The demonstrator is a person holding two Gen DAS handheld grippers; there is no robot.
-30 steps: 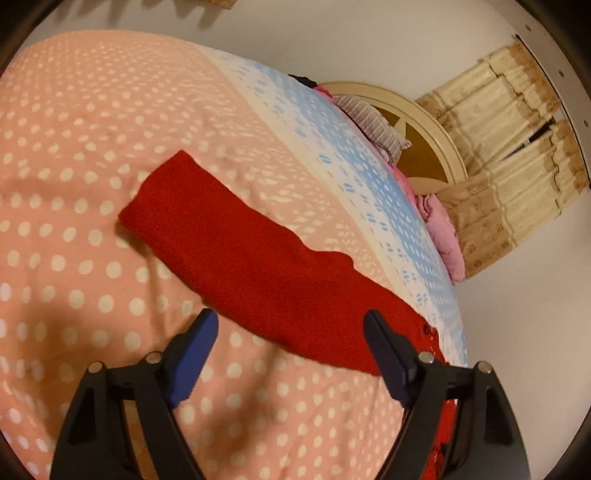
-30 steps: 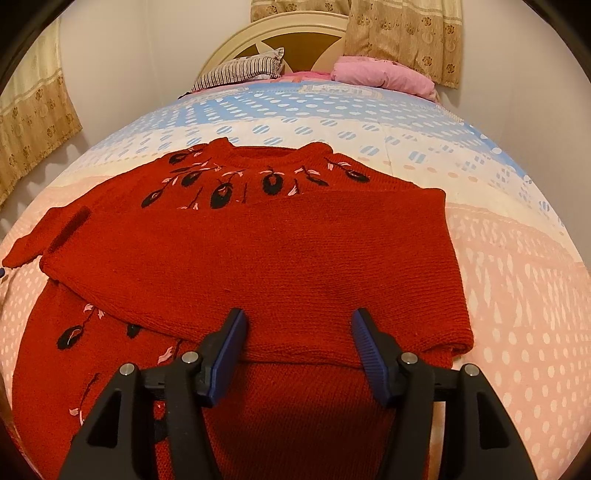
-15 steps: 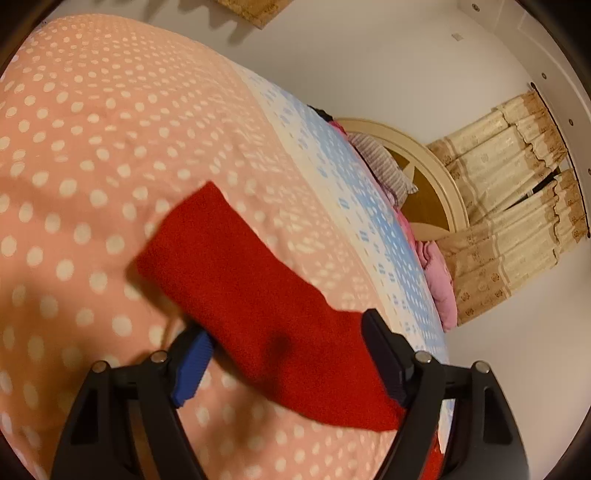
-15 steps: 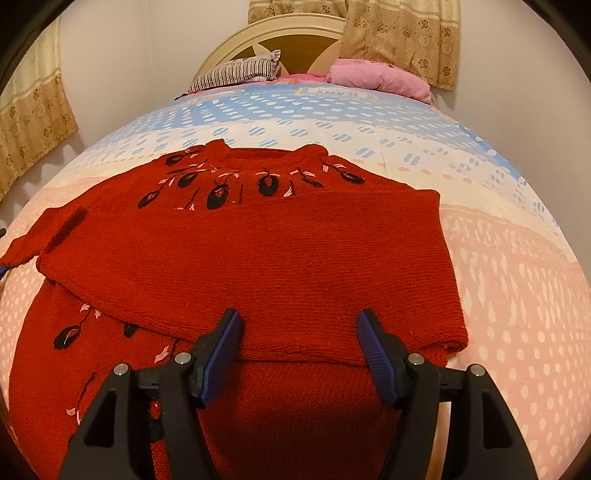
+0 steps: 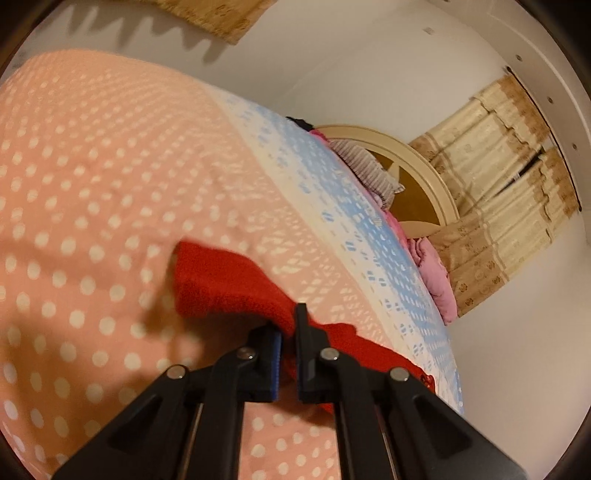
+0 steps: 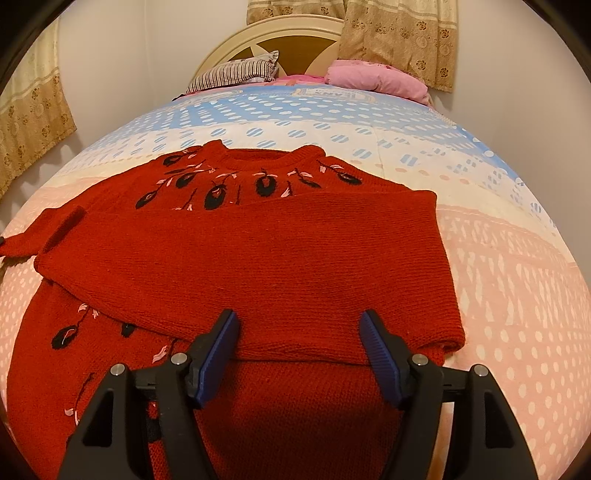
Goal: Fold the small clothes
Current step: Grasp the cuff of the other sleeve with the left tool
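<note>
Two grippers work over a red sweater [image 6: 258, 258] that lies spread on a bed [image 6: 517, 295] covered with a dotted quilt, pink at the near end and pale blue toward the headboard [image 6: 273, 37].

Seen from the left wrist, the left gripper [image 5: 288, 339] has its jaws pressed nearly together, pinching the sweater's left sleeve [image 5: 225, 284]. Red knit bunches up between the blue-padded fingers [image 5: 275, 354], and the free cuff end of the sleeve sticks out past them over the pink dotted part of the quilt.

Seen from the right wrist, the right gripper [image 6: 299, 347] hovers at the near edge of the sweater with its jaws spread wide and nothing between them. The sweater's collar points toward the headboard, with black and pink embroidery [image 6: 240, 184] below the neckline. The other sleeve [image 6: 277, 266] is folded across the chest toward the left side of the bed, and its cuff reaches close to the sweater's left edge.

Against the headboard rest a striped pillow [image 6: 236, 72] and a pink pillow [image 6: 373, 75]. Beige curtains [image 6: 395, 33] hang behind.
</note>
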